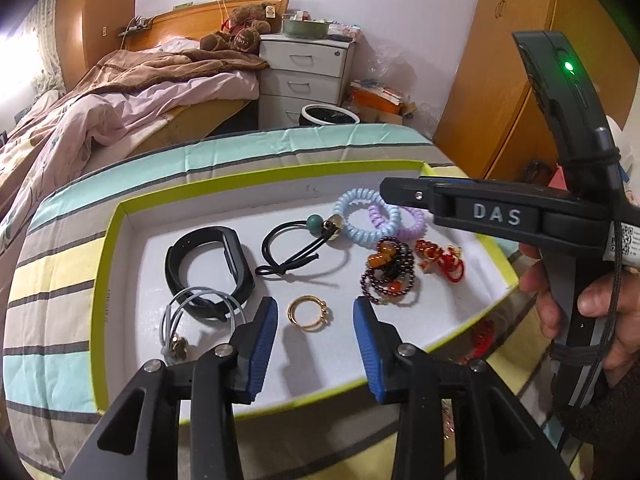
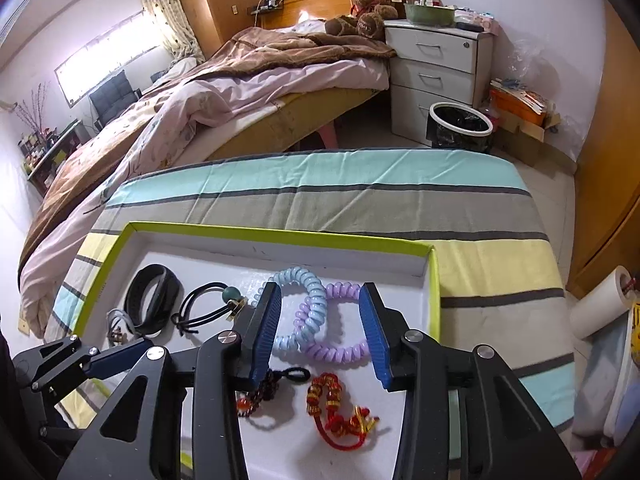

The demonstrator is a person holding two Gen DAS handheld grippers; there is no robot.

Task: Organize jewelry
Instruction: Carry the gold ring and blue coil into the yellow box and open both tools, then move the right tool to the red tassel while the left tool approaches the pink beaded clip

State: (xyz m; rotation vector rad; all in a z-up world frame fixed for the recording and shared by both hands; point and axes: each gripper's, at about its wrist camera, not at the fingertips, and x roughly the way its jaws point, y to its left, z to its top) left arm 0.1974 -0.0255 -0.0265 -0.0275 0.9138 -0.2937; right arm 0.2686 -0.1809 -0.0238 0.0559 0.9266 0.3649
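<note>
A shallow white box with a lime rim [image 1: 116, 240] [image 2: 434, 276] lies on a striped cloth and holds the jewelry. My left gripper [image 1: 316, 314] is open and empty, its blue pads either side of a gold ring [image 1: 308, 312]. My right gripper [image 2: 320, 306] is open and empty, over a blue coil tie [image 2: 308, 300] and a purple coil tie [image 2: 340, 344]; it also shows side-on in the left wrist view [image 1: 404, 194]. Also inside are a black band [image 1: 208, 268], a black elastic with a green bead [image 1: 296, 252], a dark bead bracelet [image 1: 388, 272] and a red charm bracelet [image 2: 340, 412].
A grey elastic with a charm [image 1: 180, 320] lies at the box's near left corner. Behind the striped surface [image 2: 360, 196] are a bed [image 2: 200, 112], a white drawer unit [image 2: 436, 68], a bin [image 2: 460, 124] and wooden wardrobes [image 1: 512, 80].
</note>
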